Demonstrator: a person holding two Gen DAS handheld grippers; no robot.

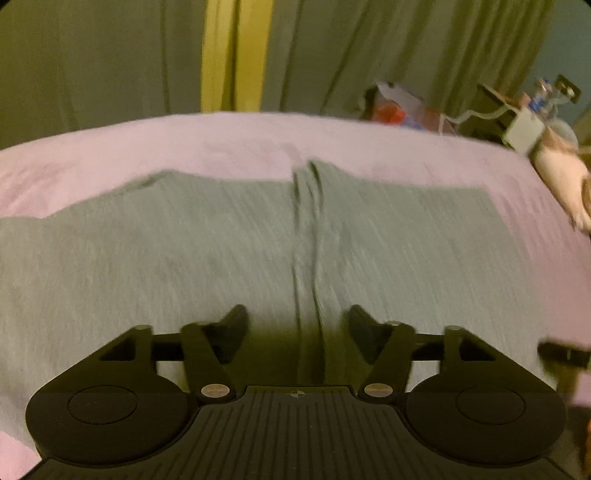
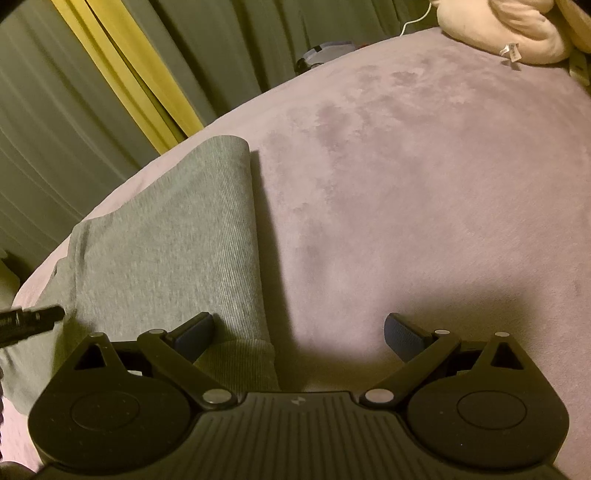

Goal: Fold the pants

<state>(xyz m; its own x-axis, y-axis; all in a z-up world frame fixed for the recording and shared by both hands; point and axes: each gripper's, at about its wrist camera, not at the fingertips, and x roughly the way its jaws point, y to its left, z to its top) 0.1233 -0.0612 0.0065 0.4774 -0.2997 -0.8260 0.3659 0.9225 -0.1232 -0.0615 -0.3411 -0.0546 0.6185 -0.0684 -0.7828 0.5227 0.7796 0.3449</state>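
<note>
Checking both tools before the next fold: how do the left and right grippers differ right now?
The left gripper hangs over the grey pants' middle crease; the right gripper straddles their edge, half over the pink blanket. The right stands wider open. Both are open, holding nothing.

bedspread (image 2: 424, 184) open rt; cream plush (image 2: 509, 29) far corner

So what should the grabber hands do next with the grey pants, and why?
Probably the right gripper should close on the pants' cuff end, which lies just under its left finger. Both grippers are open and hold nothing, the left gripper hovering over the crease between the legs, and the pants lie flat on the pink blanket, ready for another fold.
</note>
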